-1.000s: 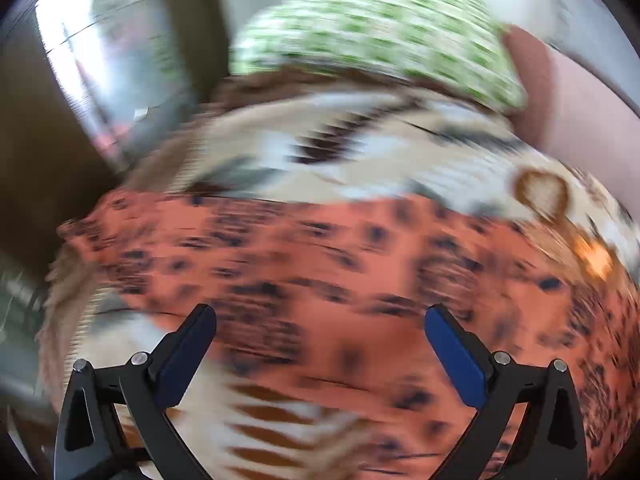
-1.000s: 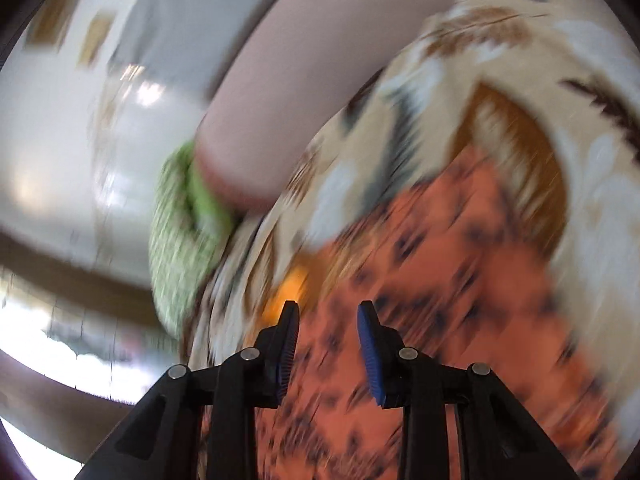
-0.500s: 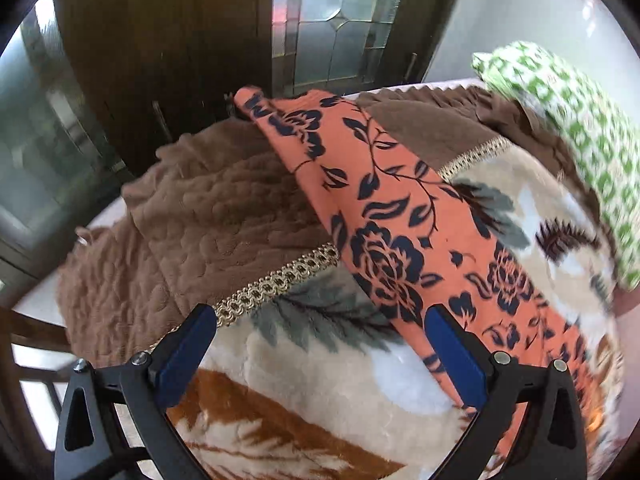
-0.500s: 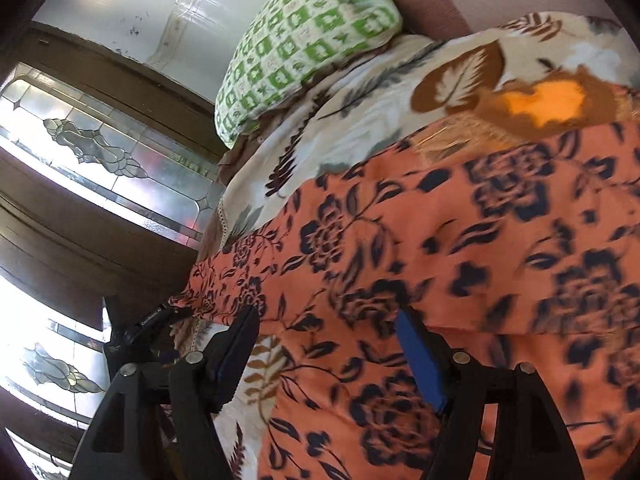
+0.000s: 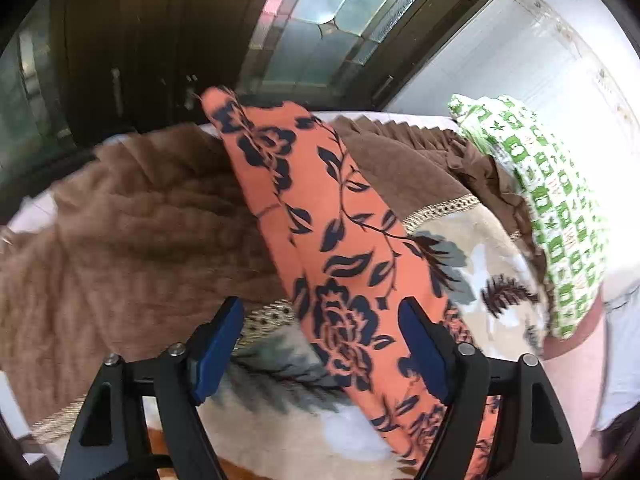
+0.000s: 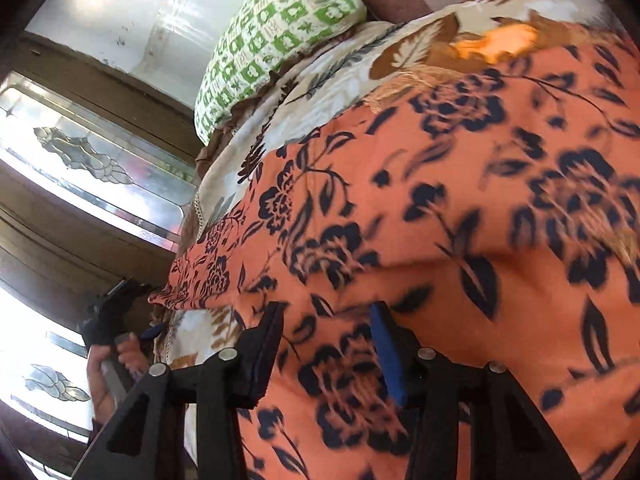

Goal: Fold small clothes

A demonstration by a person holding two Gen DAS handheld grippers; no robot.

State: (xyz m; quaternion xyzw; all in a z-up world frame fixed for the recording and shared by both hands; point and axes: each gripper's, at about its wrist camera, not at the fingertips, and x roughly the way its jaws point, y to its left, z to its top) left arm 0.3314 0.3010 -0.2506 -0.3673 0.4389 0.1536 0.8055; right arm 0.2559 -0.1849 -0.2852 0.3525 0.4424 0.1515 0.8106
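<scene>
An orange garment with a dark floral print (image 5: pixel 320 208) lies stretched across the bed, and its narrow end points toward the dark door. My left gripper (image 5: pixel 320 344) straddles this narrow strip. Its jaws are closing, with the cloth between the blue pads but not pinched. The same garment (image 6: pixel 440 200) fills the right wrist view as a wide, rumpled spread. My right gripper (image 6: pixel 326 348) hangs low over it. Its jaws are closing too, with cloth between the pads and no grip showing. A hand (image 6: pixel 116 360) holds the left tool at the garment's far corner.
The garment rests on a cream leaf-print blanket (image 5: pixel 480 248) with a brown quilted border (image 5: pixel 140 240). A green-and-white checked pillow (image 5: pixel 552 200) lies at the head of the bed. Dark wooden doors with leaded glass panes (image 5: pixel 328 0) stand close behind the bed's edge.
Both views swung from a blurred pass over the bed to the garment's ends. Since half a second ago both pairs of jaws have narrowed and the left gripper has drawn closer to the narrow strip.
</scene>
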